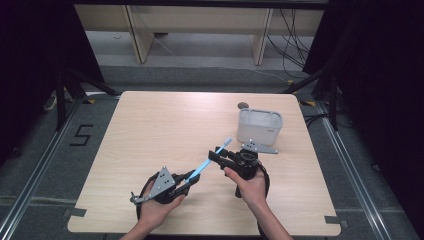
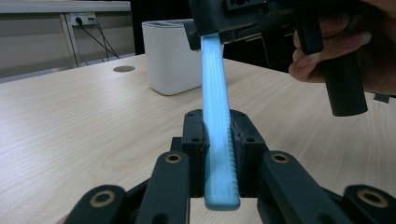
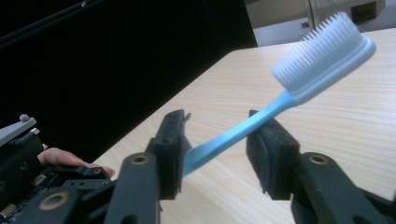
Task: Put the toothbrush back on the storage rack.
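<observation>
a light blue toothbrush (image 1: 207, 161) hangs above the wooden table (image 1: 150, 130), slanting between both tools with its white bristled head toward the white container (image 1: 259, 126). the left gripper (image 1: 189, 178) pinches its handle end tight. the right gripper (image 1: 219, 156) straddles the neck, its jaws parted and not pressing it.

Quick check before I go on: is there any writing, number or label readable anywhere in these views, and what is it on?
"5": black mark on the grey floor left of the table.
No print can be made out on the white container, the blue toothbrush or either gripper.
</observation>
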`<state>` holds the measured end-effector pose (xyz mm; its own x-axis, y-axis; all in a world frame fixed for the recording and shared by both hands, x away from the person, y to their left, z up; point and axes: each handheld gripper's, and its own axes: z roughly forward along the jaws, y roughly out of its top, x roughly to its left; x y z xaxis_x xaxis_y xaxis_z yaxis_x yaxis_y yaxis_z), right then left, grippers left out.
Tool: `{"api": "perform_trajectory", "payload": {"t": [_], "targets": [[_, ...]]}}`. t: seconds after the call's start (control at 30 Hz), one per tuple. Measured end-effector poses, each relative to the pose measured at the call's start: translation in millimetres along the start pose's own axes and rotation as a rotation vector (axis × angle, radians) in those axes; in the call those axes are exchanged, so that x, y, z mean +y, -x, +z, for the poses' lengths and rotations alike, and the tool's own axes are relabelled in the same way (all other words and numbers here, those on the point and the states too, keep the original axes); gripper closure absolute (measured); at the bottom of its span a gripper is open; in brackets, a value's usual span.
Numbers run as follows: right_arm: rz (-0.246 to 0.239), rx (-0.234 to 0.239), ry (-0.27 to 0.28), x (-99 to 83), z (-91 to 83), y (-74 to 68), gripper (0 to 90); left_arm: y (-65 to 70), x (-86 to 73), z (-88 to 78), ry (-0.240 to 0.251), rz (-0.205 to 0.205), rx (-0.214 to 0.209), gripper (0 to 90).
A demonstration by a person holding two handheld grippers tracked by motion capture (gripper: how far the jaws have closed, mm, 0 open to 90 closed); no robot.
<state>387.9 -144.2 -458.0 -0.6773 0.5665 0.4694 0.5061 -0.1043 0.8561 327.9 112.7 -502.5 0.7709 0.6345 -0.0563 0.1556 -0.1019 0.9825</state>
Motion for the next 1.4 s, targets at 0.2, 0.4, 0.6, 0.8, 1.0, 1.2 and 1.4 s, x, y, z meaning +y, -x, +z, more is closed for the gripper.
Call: {"api": "perform_trajectory", "payload": {"t": [0.2, 0.4, 0.6, 0.8, 1.0, 1.2, 1.4], "targets": [[0.001, 0.011, 0.009, 0.3, 0.3, 3.4, 64.9, 1.4, -1.6, 2.7, 0.008, -0.014, 0.002, 77.6], [0.041, 0.036, 0.018, 1.7, -1.2, 5.7, 73.1, 2.0, -4.1, 5.4, -0.032, -0.018, 0.003, 77.5], [0.086, 0.123, 0.002, 6.2, -3.3, 2.0, 86.4, 2.9, -9.4, 13.5, -0.128, -0.032, -0.038, 70.0], [-0.006, 0.031, -0.016, 11.9, -8.3, 1.9, 86.4, 3.2, -5.2, 8.2, -0.126, -0.02, -0.042, 60.6], [-0.076, -0.037, -0.03, 16.1, -12.9, 0.8, 86.3, 1.8, 0.0, 2.2, -0.121, -0.017, -0.032, 57.4], [-0.102, -0.076, -0.048, 18.9, -17.6, -0.5, 86.3, -1.0, 1.3, -3.5, -0.121, -0.015, -0.018, 54.2], [-0.147, -0.12, -0.04, 21.3, -20.8, 0.8, 86.3, -7.7, -0.6, -11.6, -0.106, -0.022, 0.004, 52.4]]}}
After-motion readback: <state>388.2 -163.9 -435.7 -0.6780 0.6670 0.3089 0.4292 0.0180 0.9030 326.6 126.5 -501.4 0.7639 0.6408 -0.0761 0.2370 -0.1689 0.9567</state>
